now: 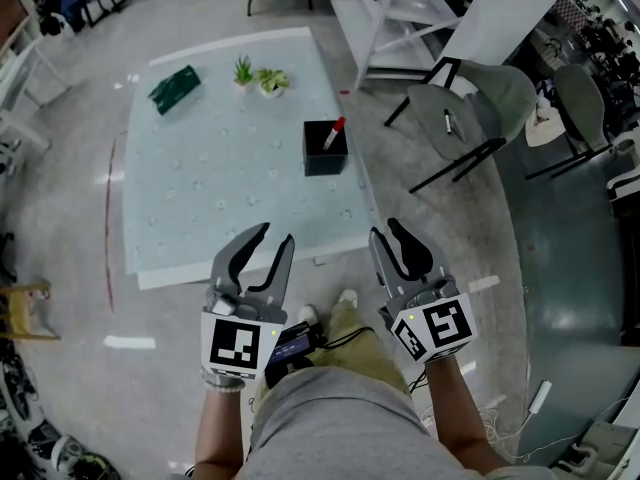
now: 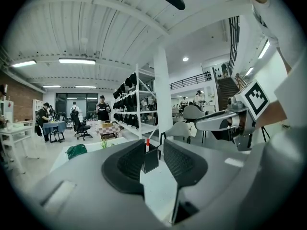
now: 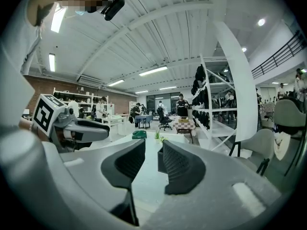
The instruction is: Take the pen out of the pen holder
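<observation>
A black square pen holder (image 1: 325, 150) stands on the pale table (image 1: 200, 198), near its right edge. A pen with a red cap (image 1: 334, 131) leans out of the holder. Both grippers hover just short of the table's near edge, well apart from the holder. My left gripper (image 1: 276, 234) is open and empty; in the left gripper view the pen holder (image 2: 150, 160) and the pen's red cap (image 2: 147, 142) show far off between the jaws. My right gripper (image 1: 386, 228) is open and empty too. In the right gripper view its right jaw hides most of the pen holder (image 3: 159, 162).
A dark green pouch (image 1: 175, 88) and two small potted plants (image 1: 258, 76) sit at the table's far side. Grey chairs (image 1: 470, 108) stand to the right of the table, with a white shelf frame (image 1: 400, 8) behind them. People stand far back in the hall.
</observation>
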